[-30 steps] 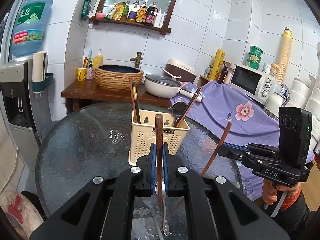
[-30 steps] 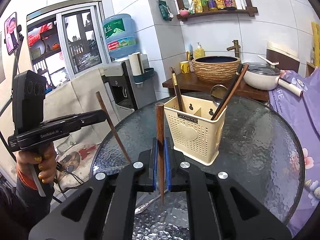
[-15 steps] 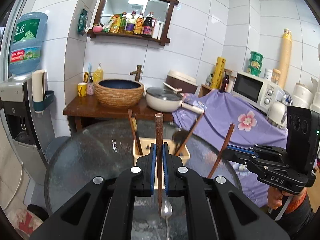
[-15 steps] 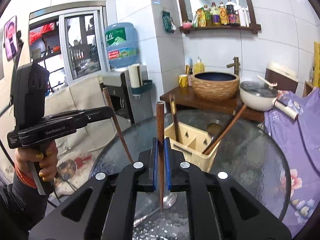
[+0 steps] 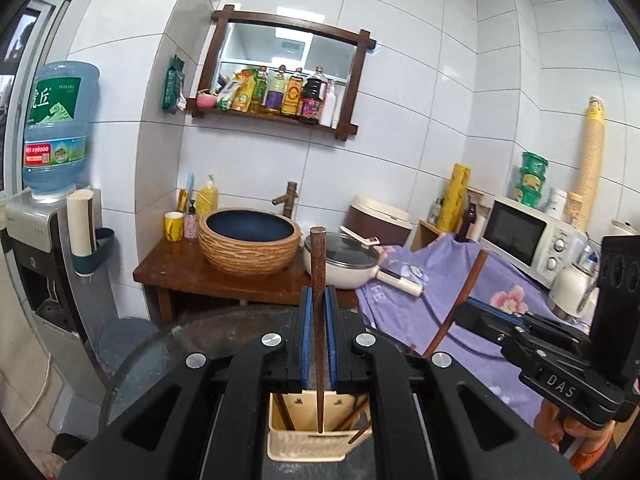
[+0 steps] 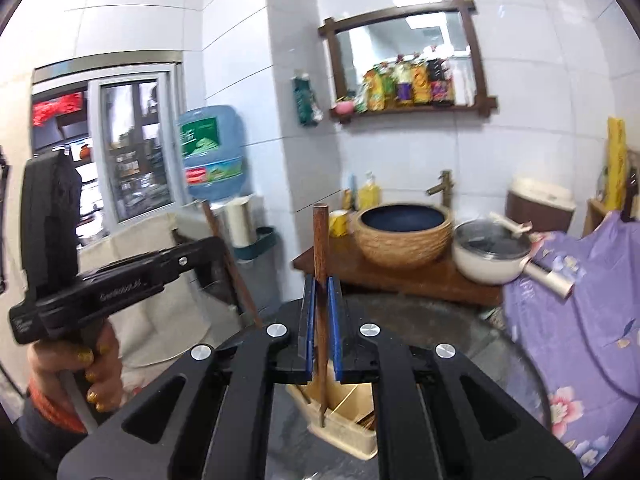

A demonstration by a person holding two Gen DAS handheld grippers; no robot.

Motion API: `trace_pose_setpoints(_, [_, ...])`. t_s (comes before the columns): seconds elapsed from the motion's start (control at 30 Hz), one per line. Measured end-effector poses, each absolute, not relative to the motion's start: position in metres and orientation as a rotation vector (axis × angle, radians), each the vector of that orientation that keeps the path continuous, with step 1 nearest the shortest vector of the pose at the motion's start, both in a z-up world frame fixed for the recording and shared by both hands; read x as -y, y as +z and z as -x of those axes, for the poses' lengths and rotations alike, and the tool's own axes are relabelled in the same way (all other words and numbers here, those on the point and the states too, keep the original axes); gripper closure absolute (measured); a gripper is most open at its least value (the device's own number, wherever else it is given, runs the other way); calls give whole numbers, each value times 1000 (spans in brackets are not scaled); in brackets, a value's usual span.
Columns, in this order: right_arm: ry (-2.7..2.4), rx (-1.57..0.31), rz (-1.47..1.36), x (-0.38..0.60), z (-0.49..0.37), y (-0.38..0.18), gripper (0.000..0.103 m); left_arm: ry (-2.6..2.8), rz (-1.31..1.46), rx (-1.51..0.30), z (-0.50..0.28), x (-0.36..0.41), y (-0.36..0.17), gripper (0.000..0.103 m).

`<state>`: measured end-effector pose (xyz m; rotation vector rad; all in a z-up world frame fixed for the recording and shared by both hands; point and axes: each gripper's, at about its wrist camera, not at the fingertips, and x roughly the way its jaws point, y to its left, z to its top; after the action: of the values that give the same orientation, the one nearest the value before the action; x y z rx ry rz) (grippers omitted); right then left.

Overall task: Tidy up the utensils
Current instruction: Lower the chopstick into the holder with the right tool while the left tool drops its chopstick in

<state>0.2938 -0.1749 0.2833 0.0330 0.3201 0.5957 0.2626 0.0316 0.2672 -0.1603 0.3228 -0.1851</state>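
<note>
**Two chopsticks poised over the holder**

We pinch one chopstick point(image 5: 319, 300) upright in our left gripper point(image 5: 319, 340) and another chopstick point(image 6: 321, 280) in our right gripper point(image 6: 321, 328), both tips hanging over the holder point(image 5: 306, 436) on the desk point(image 6: 460, 332). Several utensils already stand inside; these two are not yet dropped in. Against a second ago, we have raised both grippers and brought them above the holder, so the spoons seen on the glass are now out of view.
</note>
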Motion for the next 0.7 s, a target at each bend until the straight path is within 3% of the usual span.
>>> trace_pose_setpoints(0.7, [493, -442, -59, 164, -346, 159, 97, -143, 172, -530, -315, -24, 141, 97])
